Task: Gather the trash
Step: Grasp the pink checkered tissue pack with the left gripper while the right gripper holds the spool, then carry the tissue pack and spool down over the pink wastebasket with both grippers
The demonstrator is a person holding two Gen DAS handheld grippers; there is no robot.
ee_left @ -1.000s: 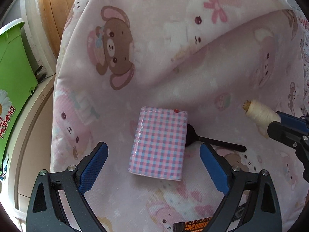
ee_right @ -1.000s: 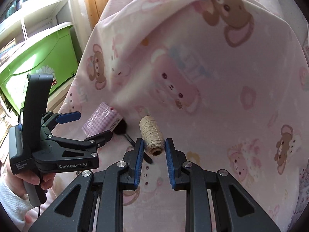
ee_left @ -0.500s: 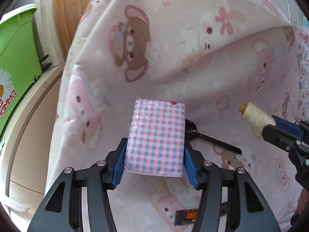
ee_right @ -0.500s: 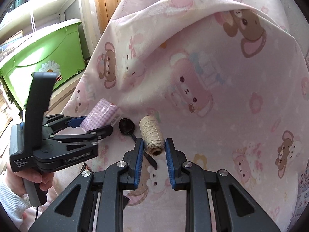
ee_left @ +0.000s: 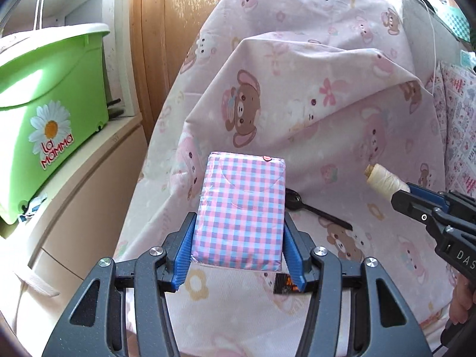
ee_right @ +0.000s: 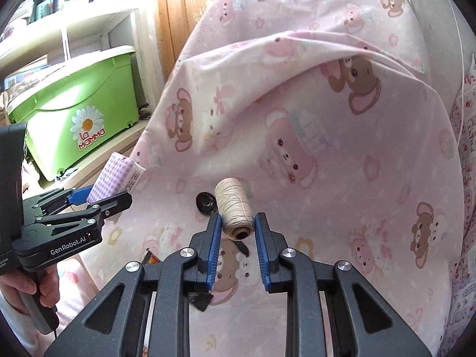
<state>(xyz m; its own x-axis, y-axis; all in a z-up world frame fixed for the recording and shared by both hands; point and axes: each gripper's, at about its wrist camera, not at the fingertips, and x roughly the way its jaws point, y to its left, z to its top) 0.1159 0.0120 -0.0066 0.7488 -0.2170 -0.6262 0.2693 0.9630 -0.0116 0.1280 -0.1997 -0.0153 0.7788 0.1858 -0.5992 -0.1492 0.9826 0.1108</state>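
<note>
Item one: checked tissue pack (ee_left: 239, 211), clamped between the blue pads of the left hand-held gripper (ee_left: 238, 251) and carried clear of the pink bear-print sheet (ee_left: 342, 113). Item two: spool of cream thread (ee_right: 234, 205), pinched at a narrow setting by the right hand-held gripper (ee_right: 238, 248), likewise off the sheet. Uncollected on the sheet: a black spoon (ee_left: 312, 208) and a dark coffee sachet (ee_left: 284, 285). Step in hand, by judgement: carrying both pickups away. Next move calls for a bin, none identifiable; the green tub (ee_left: 50, 107) stands left.
</note>
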